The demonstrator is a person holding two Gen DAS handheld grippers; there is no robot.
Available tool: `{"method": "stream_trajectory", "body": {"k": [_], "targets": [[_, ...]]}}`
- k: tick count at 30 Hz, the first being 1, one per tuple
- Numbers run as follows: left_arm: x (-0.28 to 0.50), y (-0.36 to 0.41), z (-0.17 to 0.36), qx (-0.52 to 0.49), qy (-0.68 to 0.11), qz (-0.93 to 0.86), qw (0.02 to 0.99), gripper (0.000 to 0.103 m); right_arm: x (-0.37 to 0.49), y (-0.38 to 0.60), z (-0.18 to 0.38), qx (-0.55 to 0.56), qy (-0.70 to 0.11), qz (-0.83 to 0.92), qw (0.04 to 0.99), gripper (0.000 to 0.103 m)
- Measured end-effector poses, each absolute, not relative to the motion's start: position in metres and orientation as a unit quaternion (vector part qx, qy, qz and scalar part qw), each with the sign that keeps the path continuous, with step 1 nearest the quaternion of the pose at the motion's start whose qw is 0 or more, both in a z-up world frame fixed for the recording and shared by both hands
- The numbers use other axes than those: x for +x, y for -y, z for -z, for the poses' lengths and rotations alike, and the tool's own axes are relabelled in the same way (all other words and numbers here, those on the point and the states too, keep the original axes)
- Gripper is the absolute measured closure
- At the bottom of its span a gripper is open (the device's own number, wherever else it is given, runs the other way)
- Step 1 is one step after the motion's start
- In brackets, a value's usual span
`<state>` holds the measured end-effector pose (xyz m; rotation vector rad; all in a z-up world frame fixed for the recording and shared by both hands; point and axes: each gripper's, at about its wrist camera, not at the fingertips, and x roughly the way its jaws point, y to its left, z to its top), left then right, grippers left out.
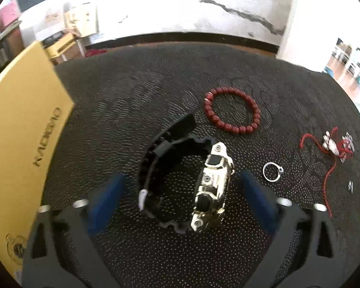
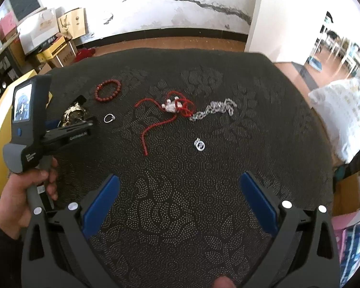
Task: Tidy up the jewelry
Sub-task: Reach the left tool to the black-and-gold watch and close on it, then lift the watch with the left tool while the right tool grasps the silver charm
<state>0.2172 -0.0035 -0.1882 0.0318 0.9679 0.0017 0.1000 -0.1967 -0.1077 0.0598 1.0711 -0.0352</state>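
From the left wrist camera, the left gripper (image 1: 181, 189) has its blue fingers (image 1: 105, 199) spread wide on either side of a wristwatch (image 1: 192, 180). The watch stands on edge on the dark patterned cloth of the counter (image 1: 132, 96), its gold case to the right and its black strap looping left; neither finger touches it. Beyond the watch lies a red bead bracelet (image 1: 232, 110). To the right of the watch sits a silver ring (image 1: 272, 171), and farther right a red cord with a silver pendant (image 1: 331, 148). A yellow box (image 1: 24, 129) borders the cloth on the left.

From the right wrist camera, the right gripper (image 2: 180, 199) hovers over bare cloth with its fingers spread, gripping nothing. Ahead lie the red cord, a silver chain (image 2: 216, 109) touching its right end, and a small silver charm (image 2: 200, 144) nearer the camera. At left a hand (image 2: 24, 192) holds the left gripper over the watch.
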Motion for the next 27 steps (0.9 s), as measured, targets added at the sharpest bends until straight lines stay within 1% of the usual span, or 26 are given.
{"method": "stream_trajectory", "body": {"k": [1,5,6,8,11,15,19,23,25,27], "targets": [[0.213,0.006,0.186,0.024,-0.463,-0.007,0.886,0.041,0.099,0.199,0.109,0.030,-0.510,0.020,0.859,0.006],[0.211,0.006,0.181,0.021,-0.476,-0.003,0.879,0.046,0.094,0.205,0.105,0.015,-0.493,0.037,0.869,0.006],[0.208,0.003,0.177,0.016,-0.480,-0.002,0.877,0.047,0.092,0.207,0.103,0.015,-0.487,0.033,0.873,0.006],[0.200,-0.001,0.166,0.026,-0.473,0.001,0.880,0.047,0.089,0.214,0.099,0.016,-0.477,0.027,0.878,0.014],[0.180,-0.007,0.140,0.051,-0.452,0.006,0.890,0.047,0.088,0.229,0.102,0.018,-0.481,0.034,0.876,0.014],[0.137,-0.009,0.108,0.062,-0.446,0.038,0.892,0.047,0.086,0.256,0.119,0.032,-0.489,0.046,0.871,0.014],[0.115,-0.011,0.097,0.067,-0.450,0.060,0.889,0.047,0.092,0.280,0.143,0.038,-0.502,0.057,0.862,0.015],[0.109,-0.017,0.092,0.057,-0.454,0.070,0.887,0.047,0.098,0.303,0.159,0.071,-0.508,0.069,0.856,0.022],[0.111,-0.020,0.092,0.050,-0.454,0.070,0.887,0.047,0.104,0.292,0.163,0.062,-0.509,0.053,0.857,0.022],[0.113,-0.023,0.094,0.041,-0.460,0.071,0.884,0.047,0.114,0.269,0.169,0.027,-0.510,0.024,0.860,0.022]]}}
